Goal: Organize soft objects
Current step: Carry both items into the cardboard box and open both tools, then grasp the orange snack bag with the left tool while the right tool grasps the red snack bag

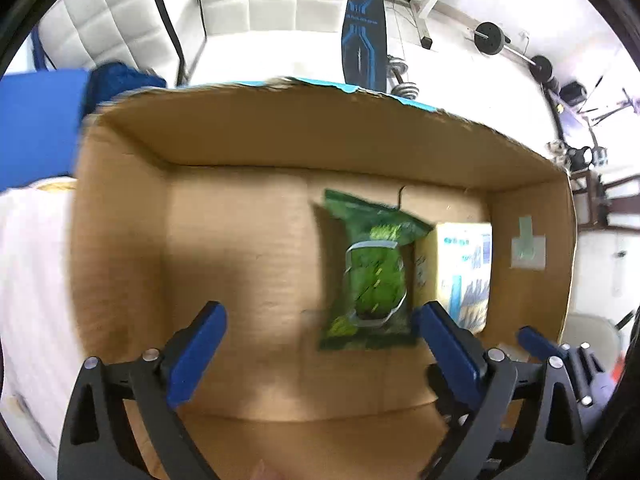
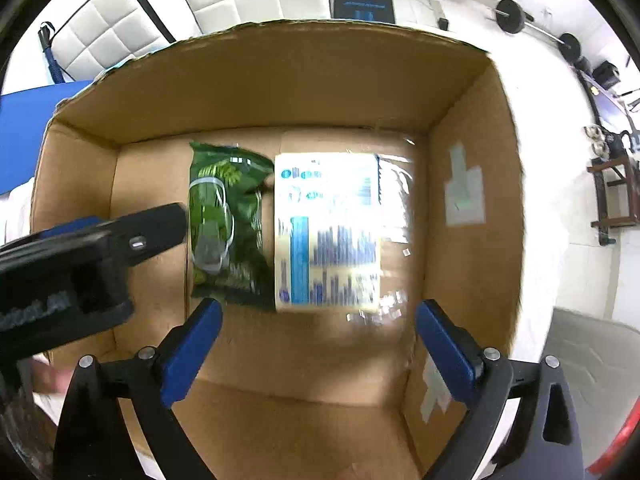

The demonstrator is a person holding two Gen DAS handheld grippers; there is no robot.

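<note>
Both claws spread wide, empty, above cardboard box point(image 2: 476, 184). Green wipes pack point(image 1: 370, 276), long axis near-to-far, lies ahead-right of left claw point(image 1: 320, 344); tissue pack point(image 2: 328, 228) ahead of right claw point(image 2: 318, 340).

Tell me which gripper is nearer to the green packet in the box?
Left. The left gripper hangs open just over the green packet, its right finger beside the packet's edge. The right gripper, also open, hovers over the white-and-blue pack, with the packet off to its left.
</note>
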